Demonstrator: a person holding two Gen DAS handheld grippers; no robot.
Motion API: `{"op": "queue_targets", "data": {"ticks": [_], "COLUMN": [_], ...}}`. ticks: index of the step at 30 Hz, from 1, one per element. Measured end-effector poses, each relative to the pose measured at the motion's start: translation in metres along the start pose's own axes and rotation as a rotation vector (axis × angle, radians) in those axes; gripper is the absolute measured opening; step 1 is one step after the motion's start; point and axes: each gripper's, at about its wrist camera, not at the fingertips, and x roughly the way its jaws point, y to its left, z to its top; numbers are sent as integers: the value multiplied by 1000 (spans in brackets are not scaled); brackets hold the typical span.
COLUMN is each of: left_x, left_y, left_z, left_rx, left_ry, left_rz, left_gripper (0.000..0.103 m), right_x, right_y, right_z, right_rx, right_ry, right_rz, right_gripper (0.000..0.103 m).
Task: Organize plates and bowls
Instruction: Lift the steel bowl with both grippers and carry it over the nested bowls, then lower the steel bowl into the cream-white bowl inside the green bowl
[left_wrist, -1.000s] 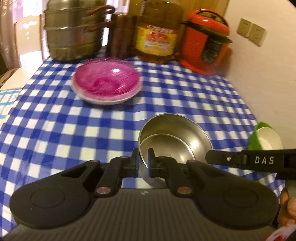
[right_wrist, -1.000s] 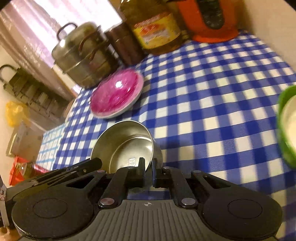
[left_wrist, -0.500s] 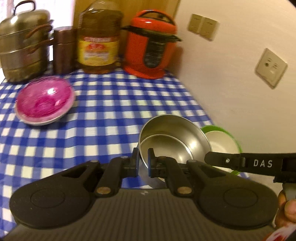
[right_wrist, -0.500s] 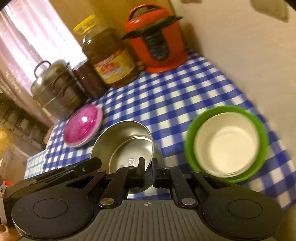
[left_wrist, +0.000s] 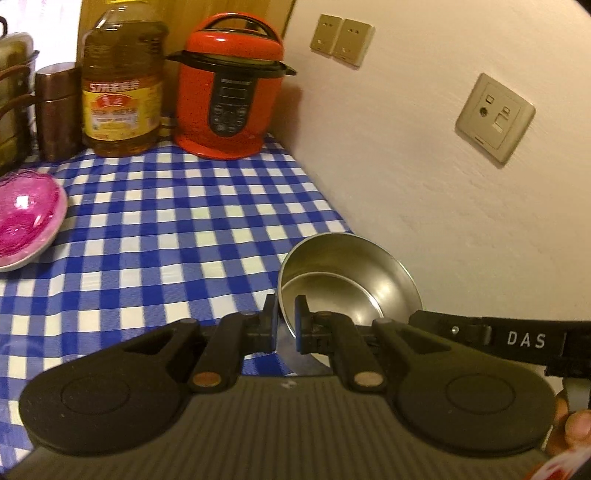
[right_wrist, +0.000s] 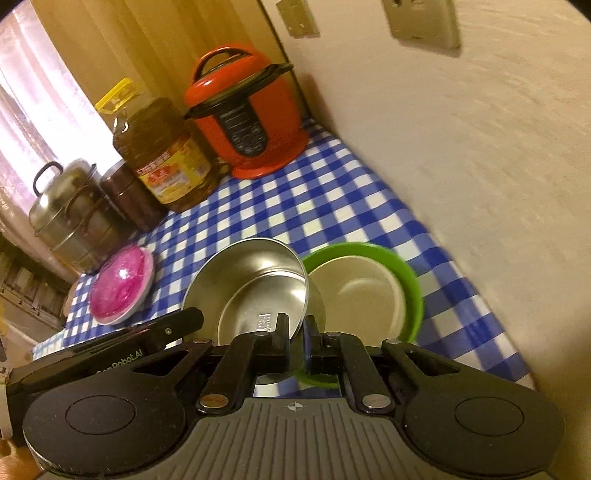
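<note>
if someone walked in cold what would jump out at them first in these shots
Front and centre is the steel bowl, its rim pinched by both the left hand-held gripper and the right hand-held gripper, right beside a green bowl with a cream bowl nested inside. At the back by the wall stands a bright red pressure cooker, and off to the left lies a pink dish on the blue checked tablecloth.

Looking forward along each pair of fingers (left_wrist: 301, 321), close above the desk (left_wrist: 177, 221); sharing the steel bowl (right_wrist: 255, 291) at the fingers (right_wrist: 282, 332), red cooker (right_wrist: 247, 110) beyond.
</note>
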Motion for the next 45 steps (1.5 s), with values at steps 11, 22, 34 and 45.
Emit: {"op": "queue_targets", "data": {"ticks": [11,22,34,45], "left_x": [26,49,61,55], "left_y": [-22,-28,-24,-14], "left_z": [0,-2,-7,-6], "left_rx": [29,49,71,68], "left_ry": [20,46,73,52], "left_rz": [-26,-39,-30,-23], "left_gripper": [7,7,7,16], "right_x": [2,11,21,15], "right_y": [-26,-39,-38,-39], "right_z": [7,9,4,3], "right_rx": [22,43,22,44], "right_ry": [-11,2,16,-22], "right_rz": [-43,-67,-91,-69], "right_gripper": [7,7,7,36]}}
